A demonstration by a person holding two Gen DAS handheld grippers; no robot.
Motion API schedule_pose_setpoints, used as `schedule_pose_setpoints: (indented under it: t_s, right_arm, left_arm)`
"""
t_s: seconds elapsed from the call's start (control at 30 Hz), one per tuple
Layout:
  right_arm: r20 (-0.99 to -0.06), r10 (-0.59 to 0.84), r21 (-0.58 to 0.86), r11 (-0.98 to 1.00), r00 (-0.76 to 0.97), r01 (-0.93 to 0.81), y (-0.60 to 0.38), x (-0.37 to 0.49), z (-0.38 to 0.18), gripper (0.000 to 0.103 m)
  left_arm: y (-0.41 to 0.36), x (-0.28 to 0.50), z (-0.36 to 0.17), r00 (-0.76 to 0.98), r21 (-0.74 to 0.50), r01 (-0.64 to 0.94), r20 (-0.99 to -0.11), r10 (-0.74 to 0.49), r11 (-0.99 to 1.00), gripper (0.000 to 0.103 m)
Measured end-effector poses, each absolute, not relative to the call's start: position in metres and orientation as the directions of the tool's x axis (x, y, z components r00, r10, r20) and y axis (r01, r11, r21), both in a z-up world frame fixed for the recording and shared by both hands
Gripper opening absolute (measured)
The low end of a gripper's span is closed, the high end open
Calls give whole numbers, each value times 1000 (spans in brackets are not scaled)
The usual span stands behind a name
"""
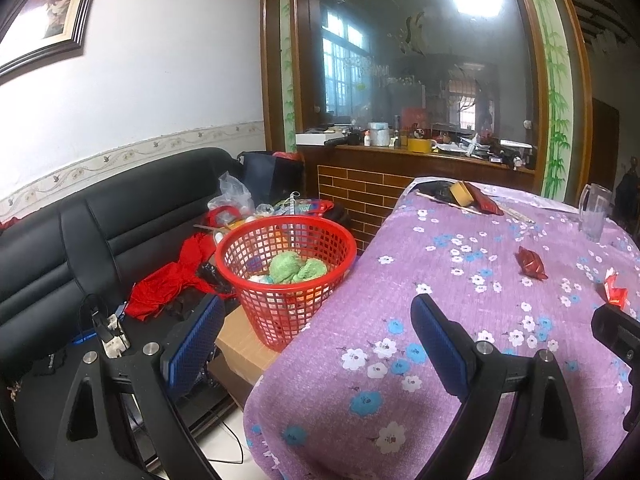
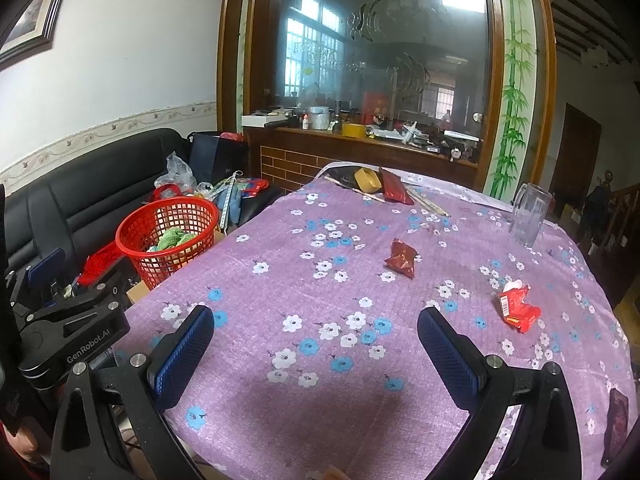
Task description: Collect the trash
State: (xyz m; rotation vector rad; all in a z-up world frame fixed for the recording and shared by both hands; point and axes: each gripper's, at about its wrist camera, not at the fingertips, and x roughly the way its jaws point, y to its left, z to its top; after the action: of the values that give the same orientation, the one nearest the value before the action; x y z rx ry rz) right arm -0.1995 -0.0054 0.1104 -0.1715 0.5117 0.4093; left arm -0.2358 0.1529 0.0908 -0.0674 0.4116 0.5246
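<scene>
Fingers of both grippers, left gripper (image 1: 316, 344) and right gripper (image 2: 316, 354), spread wide, empty, hovering over desk (image 2: 280, 292). Trash on desk: dark red wrapper (image 2: 401, 259) centre, red snack packet (image 2: 518, 307) right, both well ahead. Red basket (image 2: 168, 230) beside desk's left edge, likely the drop-off.

A home living room: black sofa (image 1: 80, 240), cloth-covered table (image 2: 360, 320).

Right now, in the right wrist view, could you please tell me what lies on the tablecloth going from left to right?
Tape roll → dark red crumpled wrapper → bright red wrapper → clear glass mug.
</scene>
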Motion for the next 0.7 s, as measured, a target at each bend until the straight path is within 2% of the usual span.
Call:
schedule_pose_setpoints:
  t_s: [0.7]
  right_arm:
    - [-524,332,-48,908,785,-416,-7,-195,101,103]
  left_arm:
    - [147,-230,89,787,64,-485,-403,467,872,93]
